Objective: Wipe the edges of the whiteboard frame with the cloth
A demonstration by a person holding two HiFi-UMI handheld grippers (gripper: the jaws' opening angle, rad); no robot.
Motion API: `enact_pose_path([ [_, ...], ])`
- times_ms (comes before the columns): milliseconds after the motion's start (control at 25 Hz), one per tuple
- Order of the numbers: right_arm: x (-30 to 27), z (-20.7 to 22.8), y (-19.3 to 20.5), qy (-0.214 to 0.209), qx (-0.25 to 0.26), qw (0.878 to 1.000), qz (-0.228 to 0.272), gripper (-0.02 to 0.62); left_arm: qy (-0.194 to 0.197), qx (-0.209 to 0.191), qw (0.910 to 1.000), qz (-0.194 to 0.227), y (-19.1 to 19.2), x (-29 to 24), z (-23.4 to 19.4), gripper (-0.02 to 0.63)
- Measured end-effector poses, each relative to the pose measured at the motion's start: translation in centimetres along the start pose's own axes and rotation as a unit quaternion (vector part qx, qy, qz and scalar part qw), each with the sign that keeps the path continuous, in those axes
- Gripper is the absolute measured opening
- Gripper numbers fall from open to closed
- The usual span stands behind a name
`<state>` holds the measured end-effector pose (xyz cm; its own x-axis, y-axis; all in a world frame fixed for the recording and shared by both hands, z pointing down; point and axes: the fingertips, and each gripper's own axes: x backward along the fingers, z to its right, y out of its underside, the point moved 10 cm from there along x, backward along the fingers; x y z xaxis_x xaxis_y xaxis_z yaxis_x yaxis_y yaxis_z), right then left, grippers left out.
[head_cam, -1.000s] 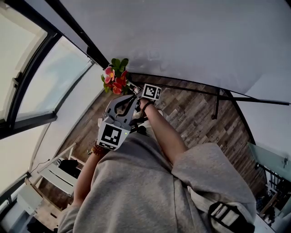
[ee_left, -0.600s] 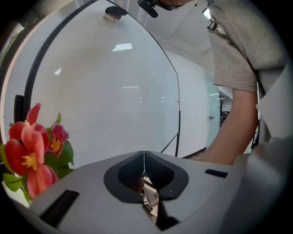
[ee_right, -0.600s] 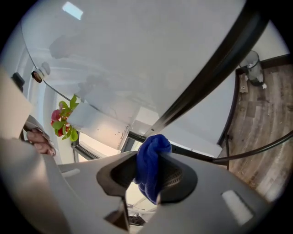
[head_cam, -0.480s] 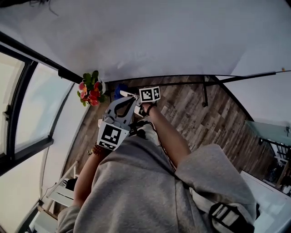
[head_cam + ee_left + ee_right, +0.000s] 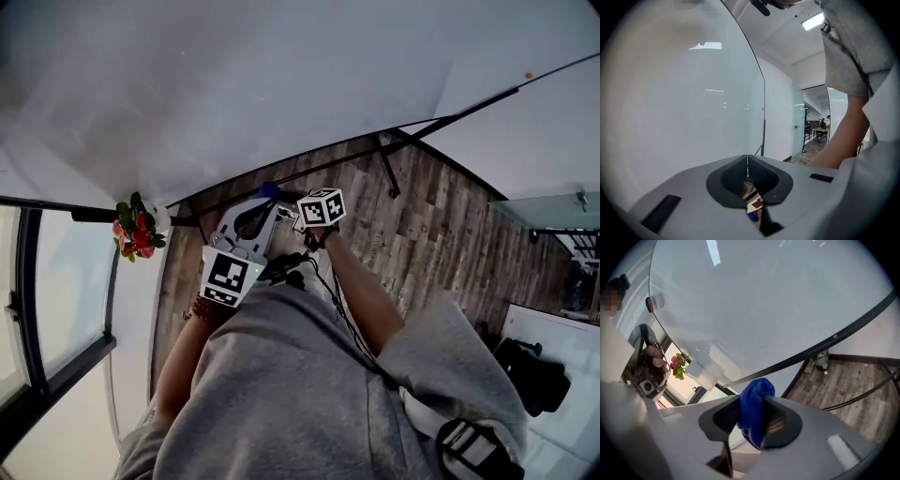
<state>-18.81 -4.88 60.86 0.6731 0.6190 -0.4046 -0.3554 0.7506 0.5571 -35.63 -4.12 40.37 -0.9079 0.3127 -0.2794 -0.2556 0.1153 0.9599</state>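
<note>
The right tongs (image 5: pixel 755 404) are clamped on a bunched bright-blue cloth (image 5: pixel 757 397). The wad fills the gap between the two grey jaws, and its long axis runs along them. A rounded lump pokes out past the tips towards the board and a tail hangs back into the throat. The left tongs (image 5: pixel 747 168) are pressed together with only a hairline seam between the jaws and nothing caught in them. They are held just beside the right pair, in front of the person's grey sweatshirt (image 5: pixel 281 394).

From the head view, the blue lump sits close under the thin black frame rail (image 5: pixel 375 145) along the lower edge of the big white whiteboard (image 5: pixel 262 84). I cannot say whether the cloth touches it. In the right gripper view the same rail crosses slantwise, rising to the right, just above the top of the cloth.

Off to the left of the board's corner there is a small bunch of red and pink flowers with green leaves (image 5: pixel 135 234), beside a dark-framed window (image 5: pixel 28 309). Brown wood-plank flooring (image 5: pixel 431 225) lies below the board, with the board's black stand leg (image 5: pixel 387 173) planted on it.
</note>
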Motion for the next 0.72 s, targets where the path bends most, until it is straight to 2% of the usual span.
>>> enact_pose_path([
  [80, 2.9, 0.6, -0.6, 0.019, 0.011, 1.0, 0.009, 0.123, 0.011, 0.003, 0.9999, -0.001, -0.5, -1.7, 0.5, 0.012],
  [240, 8.2, 1.3, -1.1, 0.061, 0.052, 0.997, -0.006, 0.124, 0.032, 0.009, 0.9994, -0.004, -1.6, -5.0, 2.1, 0.012],
  [400, 12.2, 1.2, -1.5, 0.131, 0.109, 0.985, -0.035, 0.127, 0.051, 0.013, 0.9986, -0.01, -2.5, -8.0, 3.7, 0.012],
  [600, 16.8, 2.4, -2.6, 0.209, 0.066, 0.975, -0.034, 0.13, 0.072, 0.008, 0.9972, -0.015, -3.7, -11.4, 5.0, 0.012],
  [720, 19.7, 2.7, -3.7, 0.24, 0.058, 0.969, -0.02, 0.13, 0.084, 0.001, 0.9963, -0.019, -4.6, -13.2, 5.7, 0.012],
])
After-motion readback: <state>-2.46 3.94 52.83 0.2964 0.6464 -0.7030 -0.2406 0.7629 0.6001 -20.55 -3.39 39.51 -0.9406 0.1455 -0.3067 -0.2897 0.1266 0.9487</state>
